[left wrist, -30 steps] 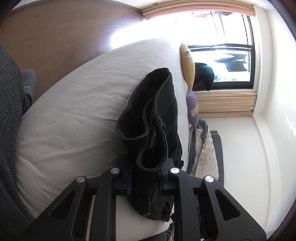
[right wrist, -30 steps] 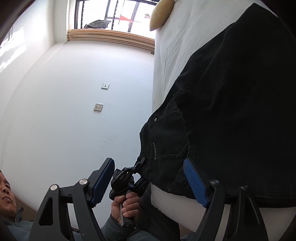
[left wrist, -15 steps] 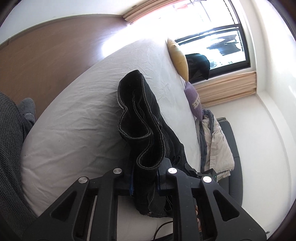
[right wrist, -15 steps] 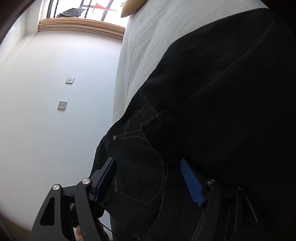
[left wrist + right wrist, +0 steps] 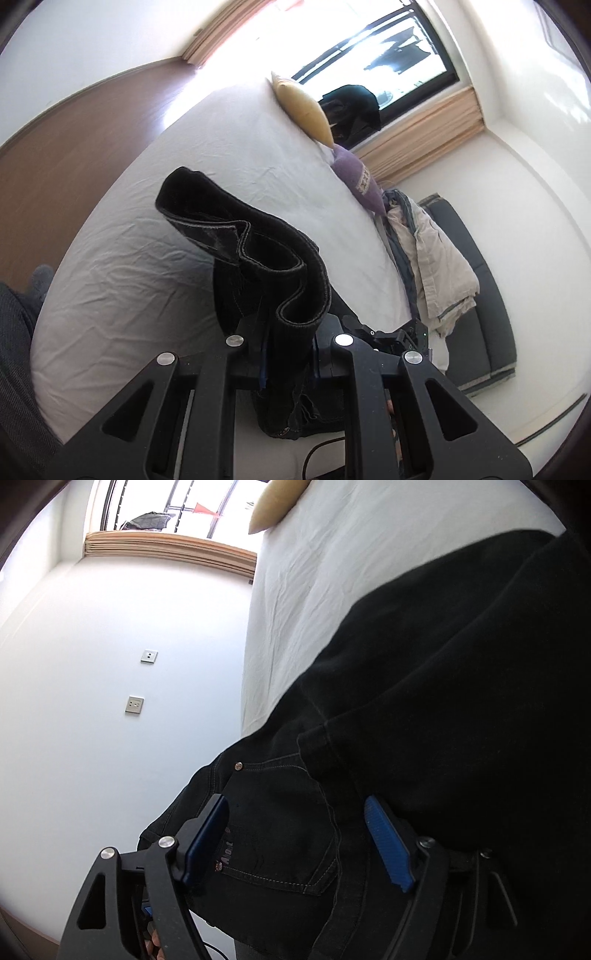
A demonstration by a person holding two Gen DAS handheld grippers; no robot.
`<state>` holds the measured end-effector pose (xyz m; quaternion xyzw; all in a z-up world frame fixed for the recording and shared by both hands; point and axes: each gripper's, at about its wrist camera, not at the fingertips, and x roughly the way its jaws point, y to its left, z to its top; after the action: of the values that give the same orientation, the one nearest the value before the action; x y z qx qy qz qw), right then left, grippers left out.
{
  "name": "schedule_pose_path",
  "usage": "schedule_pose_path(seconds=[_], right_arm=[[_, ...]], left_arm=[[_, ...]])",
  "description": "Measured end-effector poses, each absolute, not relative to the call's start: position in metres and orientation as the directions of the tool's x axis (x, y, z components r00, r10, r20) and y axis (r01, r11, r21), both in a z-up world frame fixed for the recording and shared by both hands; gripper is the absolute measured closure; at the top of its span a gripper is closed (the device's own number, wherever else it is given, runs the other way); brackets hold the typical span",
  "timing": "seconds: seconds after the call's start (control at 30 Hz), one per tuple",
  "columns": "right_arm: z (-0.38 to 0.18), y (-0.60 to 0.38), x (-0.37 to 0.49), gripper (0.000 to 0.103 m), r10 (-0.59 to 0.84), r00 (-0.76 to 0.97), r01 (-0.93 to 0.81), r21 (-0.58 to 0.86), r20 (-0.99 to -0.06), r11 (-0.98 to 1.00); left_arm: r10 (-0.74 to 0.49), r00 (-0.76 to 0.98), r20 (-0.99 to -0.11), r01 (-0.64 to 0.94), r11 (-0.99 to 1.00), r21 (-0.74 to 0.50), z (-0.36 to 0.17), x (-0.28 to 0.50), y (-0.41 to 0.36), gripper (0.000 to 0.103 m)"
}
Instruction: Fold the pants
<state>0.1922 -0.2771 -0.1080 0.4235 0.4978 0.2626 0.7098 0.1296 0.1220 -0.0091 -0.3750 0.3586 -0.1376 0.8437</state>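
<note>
Bedroom, bright window [image 5: 373,70] at the far end, white wall, brown floor beside a bed [image 5: 177,229] under a wrinkled white sheet.

Black pants [image 5: 258,258] lie on the sheet toward its near edge. Their leg hems are gathered and raised off the bed, standing up in loose curls above the left gripper [image 5: 286,345]; its jaws are nearly together, clamped on the doubled cloth. From the right wrist view the waist end with a stitched back pocket and rivets hangs over the mattress edge, and the dark fabric [image 5: 424,720] fills most of that frame, hiding the bed beyond.

Right gripper [image 5: 295,840] has its blue pads [image 5: 386,843] spread wide, the pocket area lying between them; the pads do not appear to press the cloth. Its jaws have just been opening again slightly.

Around: a yellow pillow [image 5: 303,107] and a purple pillow [image 5: 356,177] at the far end of the bed, dark clothing [image 5: 351,110] by the window, a pale bundle of garments [image 5: 428,258] on a dark bench [image 5: 487,314] beside the bed. Two wall sockets [image 5: 135,705] on the white wall.
</note>
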Motion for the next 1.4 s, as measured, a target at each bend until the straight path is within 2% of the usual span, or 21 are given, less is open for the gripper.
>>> schedule_pose_path(seconds=[0.2, 0.4, 0.57, 0.73, 0.83, 0.93, 0.97, 1.0, 1.03, 1.1, 1.2, 1.4], right_arm=[[-0.083, -0.327, 0.189, 0.023, 0.808, 0.388, 0.009, 0.878, -0.444, 0.478], [-0.060, -0.376, 0.176, 0.017, 0.831, 0.389, -0.048, 0.892, -0.397, 0.449], [-0.047, -0.399, 0.168, 0.016, 0.823, 0.380, -0.077, 0.872, -0.422, 0.483], [-0.051, -0.393, 0.170, 0.015, 0.809, 0.337, -0.076, 0.842, -0.482, 0.534], [-0.059, -0.381, 0.172, 0.016, 0.776, 0.307, -0.072, 0.799, -0.552, 0.597], [-0.067, -0.370, 0.177, 0.029, 0.740, 0.260, -0.061, 0.754, -0.620, 0.654], [-0.068, -0.367, 0.179, 0.041, 0.723, 0.251, -0.067, 0.733, -0.644, 0.677], [-0.069, -0.363, 0.180, 0.048, 0.698, 0.243, -0.076, 0.704, -0.674, 0.706], [-0.069, -0.362, 0.181, 0.062, 0.681, 0.240, -0.083, 0.684, -0.692, 0.725], [-0.064, -0.362, 0.180, 0.078, 0.667, 0.253, -0.103, 0.666, -0.701, 0.739], [-0.058, -0.366, 0.176, 0.085, 0.652, 0.274, -0.127, 0.645, -0.707, 0.753], [-0.054, -0.382, 0.174, 0.086, 0.648, 0.305, -0.133, 0.643, -0.698, 0.755]], left_arm=[[-0.559, 0.658, -0.505, 0.167, 0.762, -0.626, 0.036, 0.156, 0.028, 0.089], [-0.619, 0.551, -0.560, 0.360, 0.781, -0.509, 0.031, 0.166, -0.084, 0.089], [-0.597, 0.446, -0.667, 0.464, 0.791, -0.399, -0.007, 0.160, -0.161, 0.089], [-0.579, 0.405, -0.708, 0.541, 0.776, -0.324, -0.022, 0.146, -0.200, 0.089], [-0.567, 0.401, -0.720, 0.550, 0.777, -0.306, -0.027, 0.143, -0.206, 0.089], [-0.557, 0.409, -0.723, 0.556, 0.780, -0.287, -0.028, 0.147, -0.211, 0.089], [-0.553, 0.412, -0.725, 0.561, 0.780, -0.276, -0.028, 0.145, -0.211, 0.089], [-0.548, 0.415, -0.726, 0.565, 0.781, -0.267, -0.030, 0.144, -0.211, 0.089], [-0.546, 0.416, -0.727, 0.569, 0.780, -0.260, -0.030, 0.142, -0.213, 0.089], [-0.545, 0.417, -0.728, 0.572, 0.779, -0.256, -0.026, 0.145, -0.218, 0.089], [-0.546, 0.419, -0.725, 0.581, 0.775, -0.247, -0.020, 0.147, -0.220, 0.089], [-0.554, 0.399, -0.731, 0.595, 0.763, -0.254, -0.016, 0.150, -0.234, 0.089]])
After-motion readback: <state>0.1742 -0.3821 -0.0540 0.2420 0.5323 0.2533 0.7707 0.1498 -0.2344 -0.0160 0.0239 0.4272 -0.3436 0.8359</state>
